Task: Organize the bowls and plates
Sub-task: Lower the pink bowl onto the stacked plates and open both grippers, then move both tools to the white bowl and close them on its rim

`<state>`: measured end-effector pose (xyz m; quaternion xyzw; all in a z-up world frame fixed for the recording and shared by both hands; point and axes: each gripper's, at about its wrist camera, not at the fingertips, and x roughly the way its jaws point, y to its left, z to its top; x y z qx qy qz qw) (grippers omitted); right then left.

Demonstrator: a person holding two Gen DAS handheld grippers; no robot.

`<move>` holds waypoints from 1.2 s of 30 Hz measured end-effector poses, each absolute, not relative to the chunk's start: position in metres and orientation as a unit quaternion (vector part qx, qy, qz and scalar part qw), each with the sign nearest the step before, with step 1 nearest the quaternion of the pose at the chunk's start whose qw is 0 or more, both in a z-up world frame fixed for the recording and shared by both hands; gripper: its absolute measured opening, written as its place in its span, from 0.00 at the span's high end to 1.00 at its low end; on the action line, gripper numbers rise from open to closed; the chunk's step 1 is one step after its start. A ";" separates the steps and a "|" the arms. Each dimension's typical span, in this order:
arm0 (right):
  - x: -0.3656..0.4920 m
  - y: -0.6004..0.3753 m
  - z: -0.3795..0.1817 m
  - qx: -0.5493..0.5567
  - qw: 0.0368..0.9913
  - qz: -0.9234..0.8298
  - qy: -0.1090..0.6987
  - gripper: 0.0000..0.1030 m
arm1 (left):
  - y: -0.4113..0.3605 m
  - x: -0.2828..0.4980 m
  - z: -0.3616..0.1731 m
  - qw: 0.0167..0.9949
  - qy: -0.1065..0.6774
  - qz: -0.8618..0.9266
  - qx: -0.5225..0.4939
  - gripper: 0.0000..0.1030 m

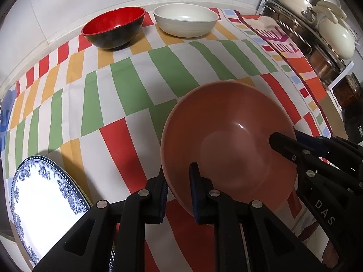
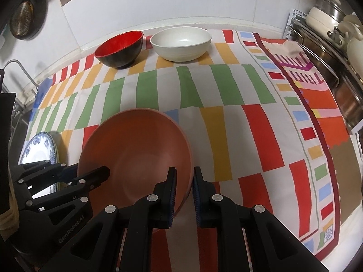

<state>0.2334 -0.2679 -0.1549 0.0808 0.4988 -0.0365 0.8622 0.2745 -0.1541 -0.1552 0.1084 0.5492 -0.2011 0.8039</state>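
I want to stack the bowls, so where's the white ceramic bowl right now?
In both wrist views the white ceramic bowl sits at the far edge of the striped tablecloth, beside the wall, right of the red-and-black bowl.

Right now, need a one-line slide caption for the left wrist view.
Both claws, left claw and right claw, grip the rim of a large terracotta bowl over the striped tablecloth.

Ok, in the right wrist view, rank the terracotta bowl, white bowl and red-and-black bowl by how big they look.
1. terracotta bowl, largest by far, but nearest the camera, so partly nearness.
2. white bowl.
3. red-and-black bowl, beside the white one at similar distance, so fairly sure.
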 end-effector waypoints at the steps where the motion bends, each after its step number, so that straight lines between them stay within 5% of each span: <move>1: 0.233 -0.268 -0.155 0.081 0.862 -0.036 0.499 0.84 | -0.153 0.275 -0.155 0.803 0.551 -0.202 0.104 0.82; 10: 0.233 -0.275 -0.149 0.085 0.868 -0.047 0.487 0.77 | -0.144 0.277 -0.138 0.821 0.528 -0.189 0.109 0.58; 36: 0.263 -0.294 -0.061 0.086 0.921 -0.054 0.376 0.77 | -0.157 0.328 -0.031 0.876 0.409 -0.217 0.131 0.56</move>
